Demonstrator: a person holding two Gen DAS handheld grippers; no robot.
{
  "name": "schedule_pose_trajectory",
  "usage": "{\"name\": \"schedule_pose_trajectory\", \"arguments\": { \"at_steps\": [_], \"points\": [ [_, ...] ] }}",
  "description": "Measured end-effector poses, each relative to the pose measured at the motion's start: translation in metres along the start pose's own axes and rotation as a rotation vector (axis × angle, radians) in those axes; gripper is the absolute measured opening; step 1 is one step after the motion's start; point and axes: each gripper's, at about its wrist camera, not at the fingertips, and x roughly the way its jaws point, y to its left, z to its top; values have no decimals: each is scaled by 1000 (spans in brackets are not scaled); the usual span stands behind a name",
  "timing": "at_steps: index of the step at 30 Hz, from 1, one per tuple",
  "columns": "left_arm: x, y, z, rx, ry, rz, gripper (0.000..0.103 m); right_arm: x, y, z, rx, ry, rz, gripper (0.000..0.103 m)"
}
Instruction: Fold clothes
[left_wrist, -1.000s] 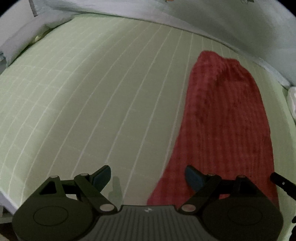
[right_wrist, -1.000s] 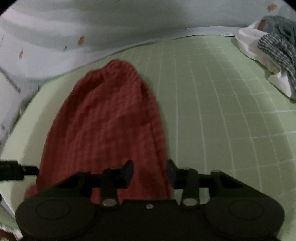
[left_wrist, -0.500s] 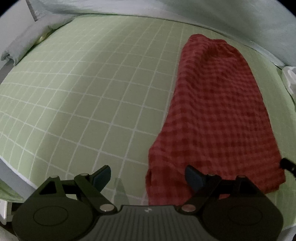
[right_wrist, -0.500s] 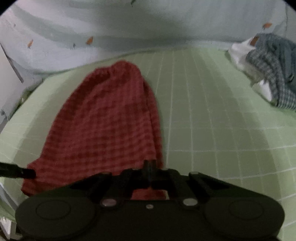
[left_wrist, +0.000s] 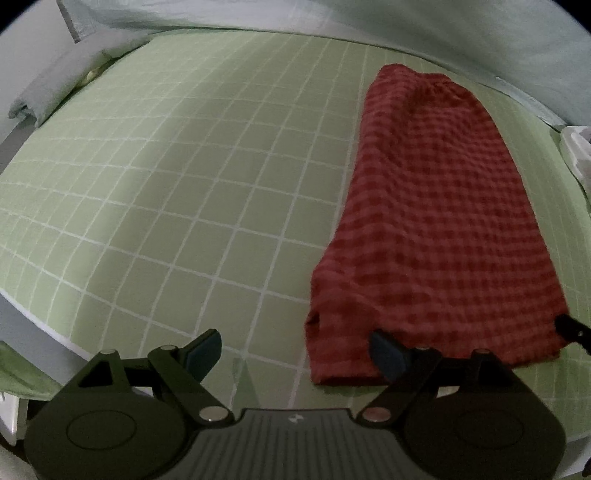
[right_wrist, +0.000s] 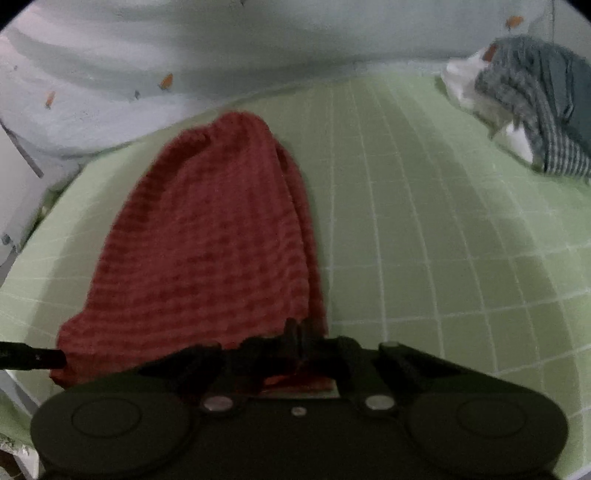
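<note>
A red checked garment (left_wrist: 436, 206) lies folded lengthwise in a long strip on the green gridded sheet (left_wrist: 184, 166). My left gripper (left_wrist: 295, 352) is open and empty; its right finger (left_wrist: 386, 352) hovers over the garment's near left corner. In the right wrist view the garment (right_wrist: 214, 236) runs away from me, and my right gripper (right_wrist: 295, 332) is shut on its near right corner. The right gripper's tip also shows in the left wrist view (left_wrist: 570, 328) at the garment's near right corner.
A pile of grey striped and white clothes (right_wrist: 535, 107) lies at the far right of the bed. A pale blue blanket (right_wrist: 184, 48) bunches along the far edge. The bed's near left edge (left_wrist: 33, 314) drops off beside my left gripper.
My right gripper closed on the garment's near right corner. Both grippers pulled back toward the near edge, so more of the garment's near end shows. The left gripper stayed open.
</note>
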Motion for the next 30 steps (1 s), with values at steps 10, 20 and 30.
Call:
{"name": "schedule_pose_trajectory", "arguments": {
  "at_steps": [10,20,30],
  "points": [
    [4,11,7,-11,2,-38,87,-7,-18,-14,147,49,-69,6],
    [13,6,15,7,18,-70,87,4,-9,-14,115,64,-49,60],
    [30,-11,12,49,48,-81,88,25,9,-17,-22,99,-93,103]
  ]
}}
